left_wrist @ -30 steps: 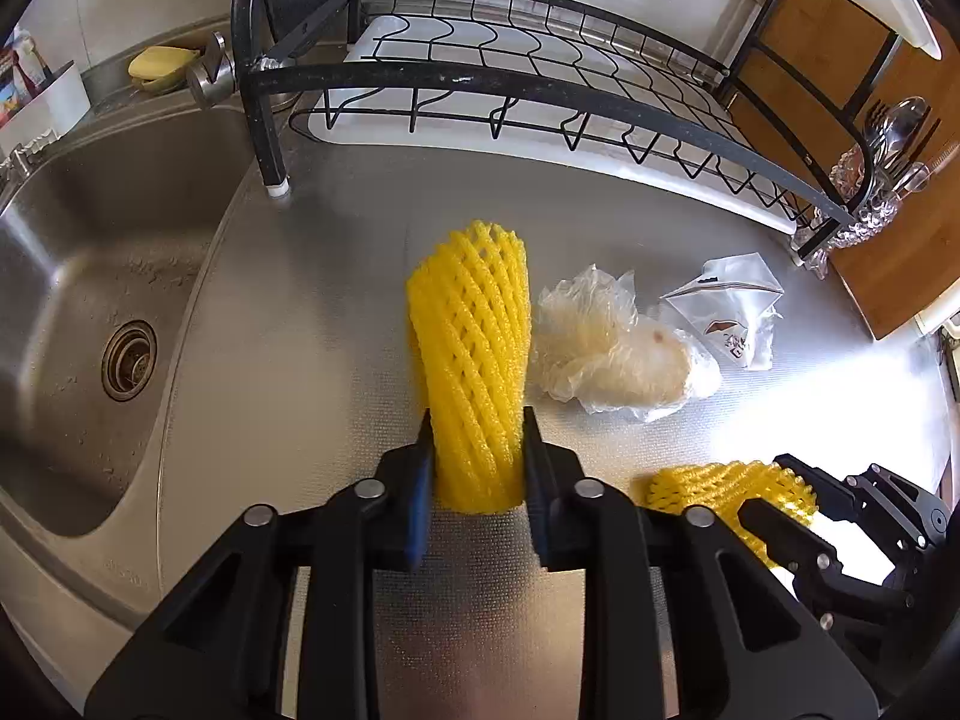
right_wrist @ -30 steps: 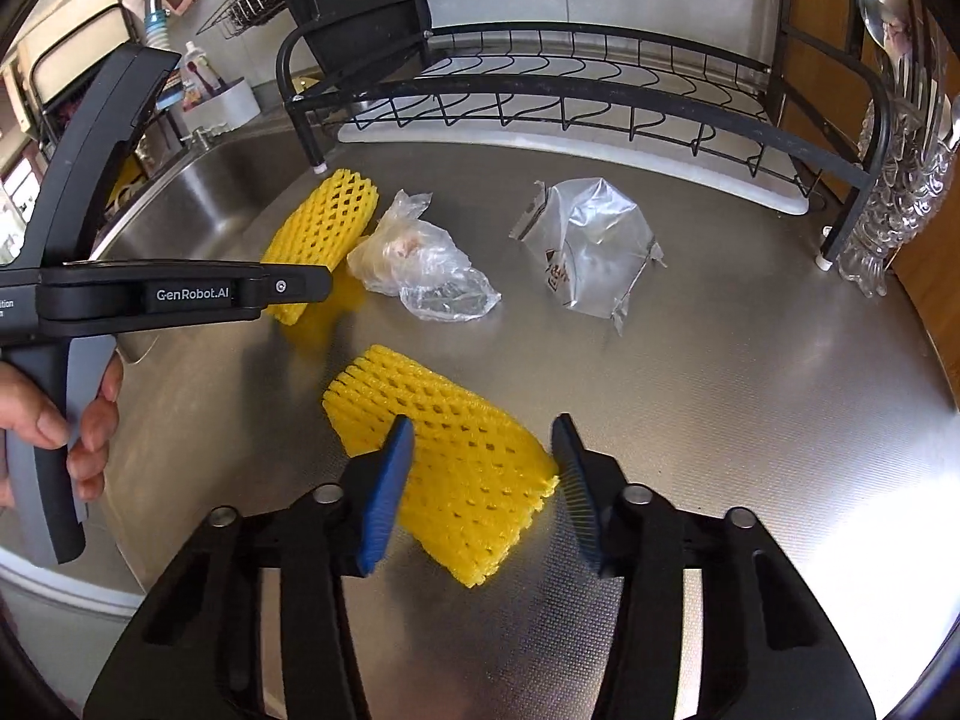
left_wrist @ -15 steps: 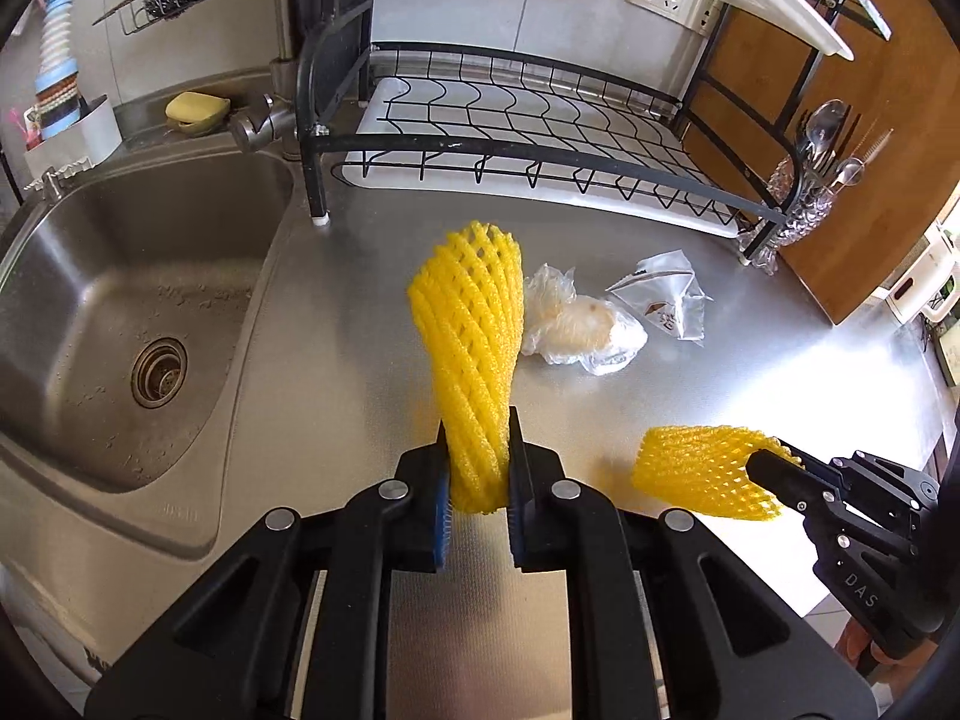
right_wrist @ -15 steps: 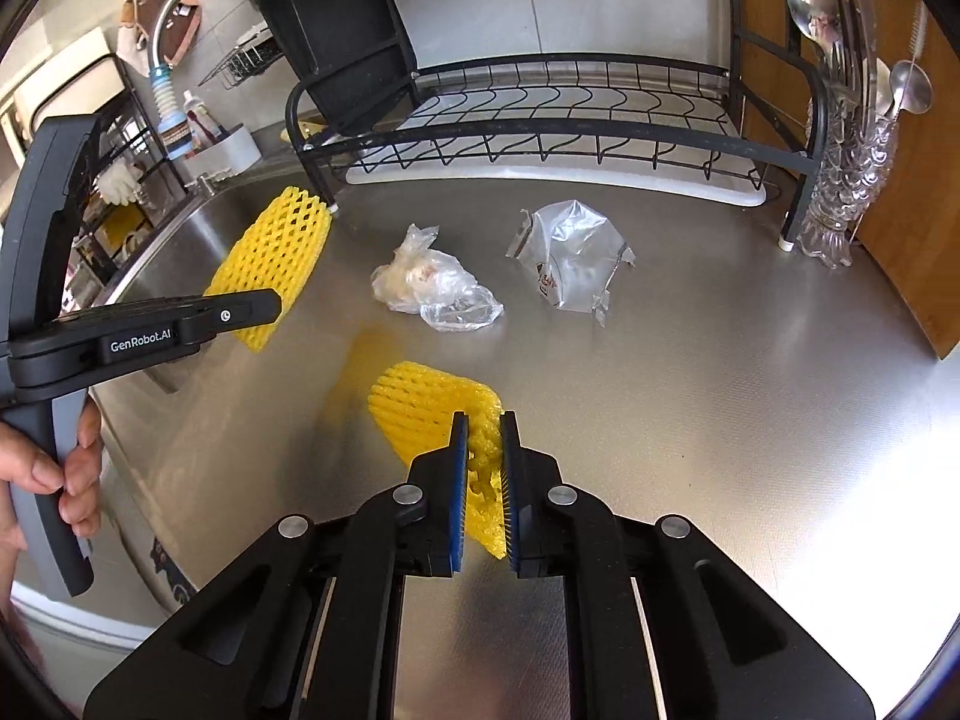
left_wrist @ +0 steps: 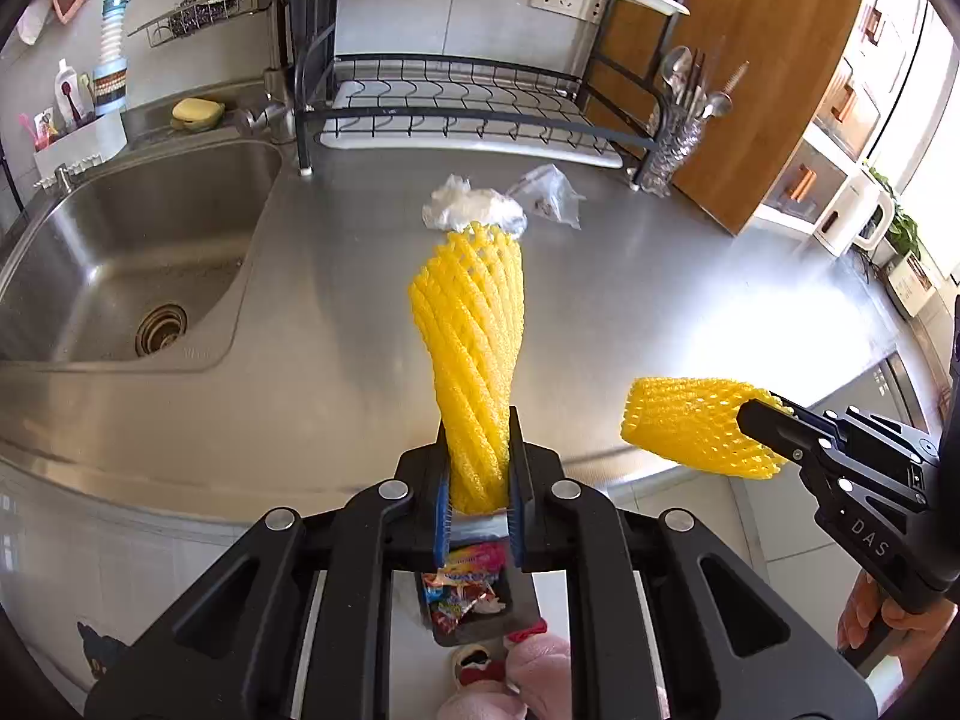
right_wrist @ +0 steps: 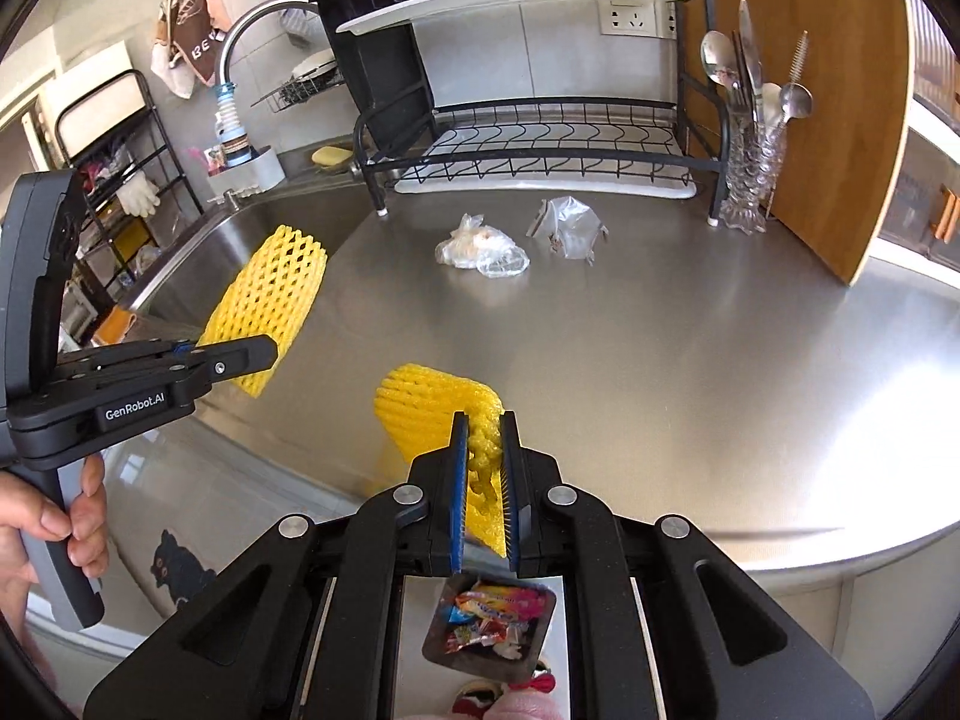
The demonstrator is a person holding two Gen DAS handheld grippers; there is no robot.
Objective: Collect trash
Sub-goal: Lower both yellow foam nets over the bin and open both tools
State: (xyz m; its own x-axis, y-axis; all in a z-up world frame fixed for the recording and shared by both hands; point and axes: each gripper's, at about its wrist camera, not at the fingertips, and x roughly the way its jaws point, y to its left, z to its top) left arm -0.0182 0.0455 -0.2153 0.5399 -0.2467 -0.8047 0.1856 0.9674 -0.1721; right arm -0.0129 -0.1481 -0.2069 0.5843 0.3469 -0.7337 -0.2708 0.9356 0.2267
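each claw [left_wrist: 478,480] [right_wrist: 485,480] pinches a yellow foam net [left_wrist: 471,348] [right_wrist: 438,414] above the counter [left_wrist: 630,300].

Foam net [left_wrist: 474,360] covers front edge of white plastic bag [left_wrist: 468,210] in left view. Bin [right_wrist: 489,624] below counter partly behind gripper frame; wrappers inside too small to read. Person's hand [right_wrist: 42,534] cut by left edge.
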